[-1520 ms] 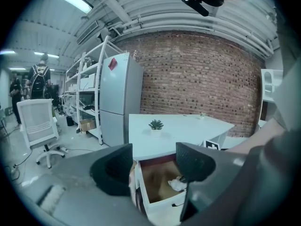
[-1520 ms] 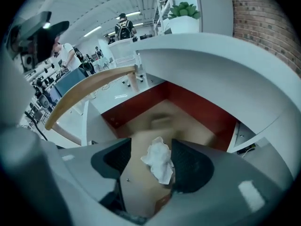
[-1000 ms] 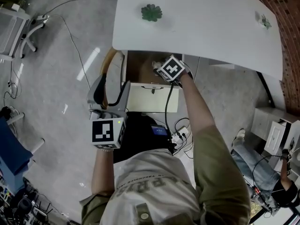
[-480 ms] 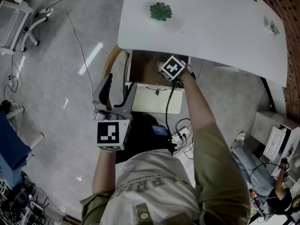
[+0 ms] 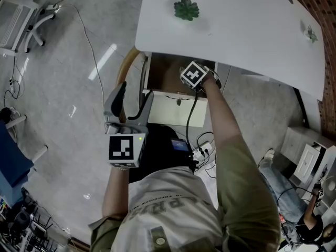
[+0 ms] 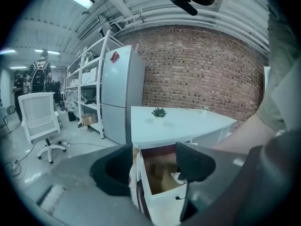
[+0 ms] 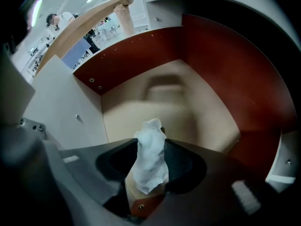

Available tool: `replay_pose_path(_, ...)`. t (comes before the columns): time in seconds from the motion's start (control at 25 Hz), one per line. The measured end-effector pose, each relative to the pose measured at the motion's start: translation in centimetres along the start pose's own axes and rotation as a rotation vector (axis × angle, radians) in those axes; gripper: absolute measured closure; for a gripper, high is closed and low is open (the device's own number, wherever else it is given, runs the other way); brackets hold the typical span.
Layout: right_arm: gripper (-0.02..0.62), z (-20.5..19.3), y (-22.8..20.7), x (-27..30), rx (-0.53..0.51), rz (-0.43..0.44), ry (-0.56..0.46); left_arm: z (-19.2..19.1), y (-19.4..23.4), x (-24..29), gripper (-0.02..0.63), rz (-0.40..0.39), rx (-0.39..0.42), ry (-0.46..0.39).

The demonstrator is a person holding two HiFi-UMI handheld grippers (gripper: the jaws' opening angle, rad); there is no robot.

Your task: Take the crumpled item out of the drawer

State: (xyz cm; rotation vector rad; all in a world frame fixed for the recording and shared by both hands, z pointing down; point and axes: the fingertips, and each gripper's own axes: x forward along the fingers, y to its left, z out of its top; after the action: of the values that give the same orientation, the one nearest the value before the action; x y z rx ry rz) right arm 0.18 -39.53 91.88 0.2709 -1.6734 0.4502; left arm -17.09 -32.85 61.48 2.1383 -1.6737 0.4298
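Observation:
A crumpled white paper (image 7: 150, 142) stands on the tan floor of the open drawer (image 7: 197, 112). My right gripper (image 7: 150, 155) is inside the drawer, its jaws closing with both pads against the paper. From the head view only its marker cube (image 5: 193, 75) shows, over the drawer (image 5: 173, 110) under the white table (image 5: 236, 30). My left gripper (image 5: 130, 103) hangs open in front of the drawer, to its left, with nothing between its fingers. The left gripper view looks between its jaws (image 6: 153, 166) at the drawer (image 6: 162, 199) and a bit of the paper (image 6: 178, 176).
Red-brown side walls (image 7: 225, 69) close in the drawer. A small green plant (image 5: 186, 9) sits on the table top. A wooden chair back (image 5: 126, 70) stands left of the drawer. Cables and a power strip (image 5: 202, 151) lie on the floor below.
The head view has drifted a little. The right gripper's cube stays over the drawer's back part, and the left gripper holds its place in front.

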Motion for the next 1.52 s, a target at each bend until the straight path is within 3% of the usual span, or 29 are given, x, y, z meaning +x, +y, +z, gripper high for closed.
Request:
replay_pose_path(0.16,0.430,-0.3,0.2,0.2,0.016,0.011,0.009,-0.3,0.3,0.0,0.304,-0.013,0.049,-0.010)
replay_pose_path(0.44,0.518,0.0,0.2,-0.3,-0.010,-0.016,-0.010,-0.2,0.4,-0.1,0.304,-0.015,0.050,-0.008)
replay_pose_path(0.68,0.523,0.2,1.0,-1.7,-0.013,-0.006,-0.036,-0.1,0.2,-0.5,0.304,-0.018,0.048,0.004)
replay_pose_path(1.32,0.523,0.0,1.1,-10.9,0.051,-0.150,-0.246,3.3,-1.7,-2.9,0.304,-0.024,0.033,-0.007)
replay_pose_path(1.52,0.523,-0.8,1.7,-14.3,0.126,-0.190,-0.322,5.2,-3.2,-4.3,0.304,-0.031,0.031,-0.027)
